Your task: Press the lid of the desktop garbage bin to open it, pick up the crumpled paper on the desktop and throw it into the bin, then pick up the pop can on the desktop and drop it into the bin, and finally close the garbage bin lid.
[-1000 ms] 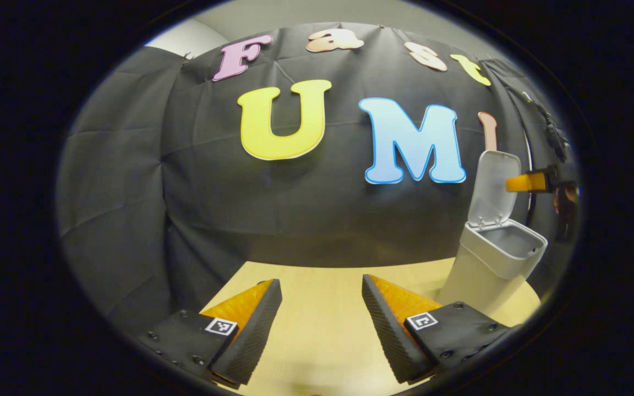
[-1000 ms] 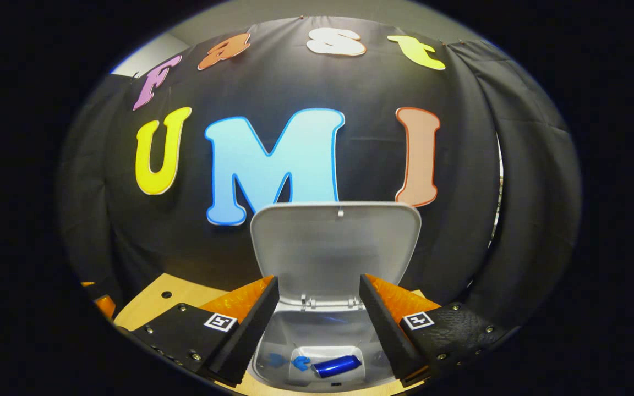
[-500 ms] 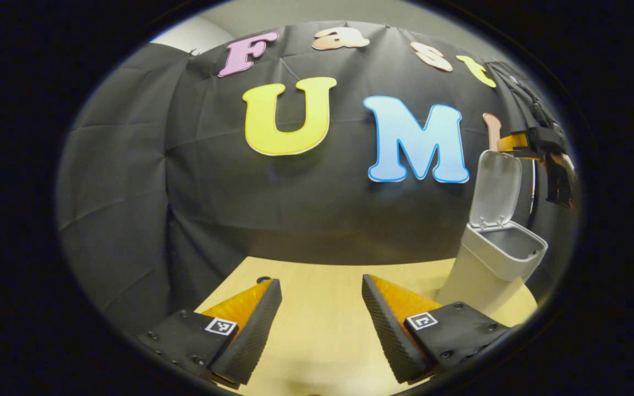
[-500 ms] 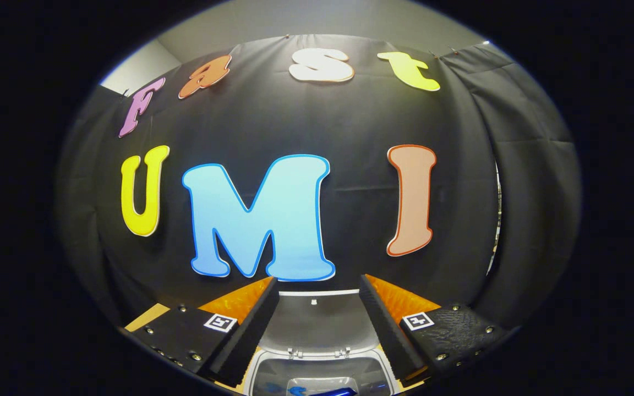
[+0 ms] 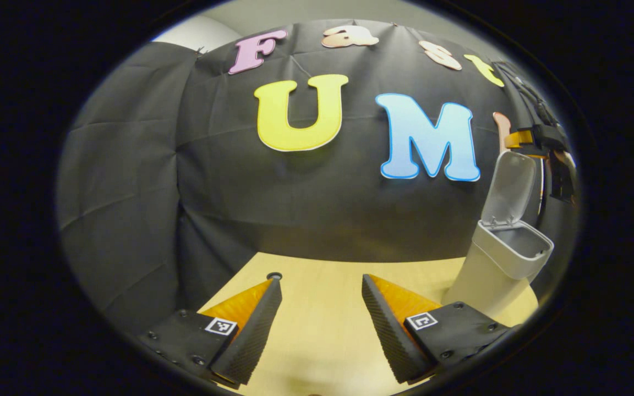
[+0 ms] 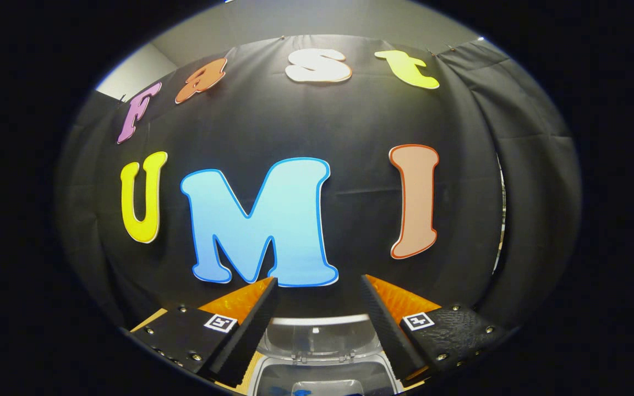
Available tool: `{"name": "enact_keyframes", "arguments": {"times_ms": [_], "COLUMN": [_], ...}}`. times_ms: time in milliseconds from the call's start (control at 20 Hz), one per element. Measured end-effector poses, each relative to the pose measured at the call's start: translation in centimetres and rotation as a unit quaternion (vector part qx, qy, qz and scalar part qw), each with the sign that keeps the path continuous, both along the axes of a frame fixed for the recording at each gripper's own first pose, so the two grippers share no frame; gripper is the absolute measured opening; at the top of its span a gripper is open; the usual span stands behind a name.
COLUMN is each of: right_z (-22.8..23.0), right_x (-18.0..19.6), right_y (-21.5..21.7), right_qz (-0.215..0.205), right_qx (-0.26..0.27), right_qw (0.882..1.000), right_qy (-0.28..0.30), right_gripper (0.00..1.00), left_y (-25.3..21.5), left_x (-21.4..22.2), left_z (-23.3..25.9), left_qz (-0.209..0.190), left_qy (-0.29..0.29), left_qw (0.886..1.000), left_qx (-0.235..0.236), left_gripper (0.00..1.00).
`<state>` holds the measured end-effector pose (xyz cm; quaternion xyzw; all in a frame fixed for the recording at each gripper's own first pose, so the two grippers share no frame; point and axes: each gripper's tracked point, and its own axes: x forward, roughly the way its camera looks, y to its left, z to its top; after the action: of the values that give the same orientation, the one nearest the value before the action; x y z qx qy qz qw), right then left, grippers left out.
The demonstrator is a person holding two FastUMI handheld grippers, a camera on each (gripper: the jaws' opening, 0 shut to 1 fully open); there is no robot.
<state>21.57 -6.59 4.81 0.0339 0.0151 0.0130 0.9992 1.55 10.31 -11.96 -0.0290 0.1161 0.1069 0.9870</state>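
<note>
Right gripper view puts my right gripper (image 6: 317, 324), fingers apart and empty, above the raised pale grey plastic lid (image 6: 317, 335) of the grey desktop bin (image 5: 507, 264), which stands at the wooden desktop's (image 5: 322, 324) right edge. I judge 1 step remains: push the lid's top edge forward and down. My left gripper (image 5: 320, 330) idles, fingers apart.
</note>
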Motion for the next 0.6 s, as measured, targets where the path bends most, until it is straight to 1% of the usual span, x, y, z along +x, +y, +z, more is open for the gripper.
{"name": "enact_keyframes", "arguments": {"times_ms": [100, 150, 200, 300, 350, 600], "right_z": [-0.6, -0.5, -0.7, -0.9, -0.8, -2.3], "right_x": [0.5, 0.5, 0.5, 0.0, -0.2, -3.8], "right_y": [0.3, 0.4, 0.5, 0.5, 1.6, 1.5], "right_qz": [0.004, 0.002, 0.002, 0.004, 0.007, 0.026], "right_qx": [-0.004, -0.012, -0.019, -0.025, -0.024, -0.023], "right_qw": [1.000, 1.000, 1.000, 1.000, 1.000, 0.999], "right_qy": [0.008, 0.006, 0.007, 0.009, 0.012, 0.026], "right_gripper": [0.94, 0.94, 0.94, 0.94, 0.94, 0.94], "left_y": [-0.1, 0.0, 0.0, 0.0, 0.1, -0.6], "left_x": [0.0, -0.1, -0.1, -0.2, -0.3, -0.2], "left_z": [0.3, 0.3, 0.5, 0.6, 0.5, 0.7], "left_qz": [0.000, 0.001, 0.002, 0.002, 0.002, -0.004], "left_qy": [-0.002, -0.002, -0.003, -0.004, -0.005, -0.009], "left_qw": [1.000, 1.000, 1.000, 1.000, 1.000, 1.000], "left_qx": [0.002, 0.004, 0.005, 0.005, 0.005, -0.002], "left_gripper": [0.96, 1.00, 0.96, 0.96, 0.96, 0.96]}}
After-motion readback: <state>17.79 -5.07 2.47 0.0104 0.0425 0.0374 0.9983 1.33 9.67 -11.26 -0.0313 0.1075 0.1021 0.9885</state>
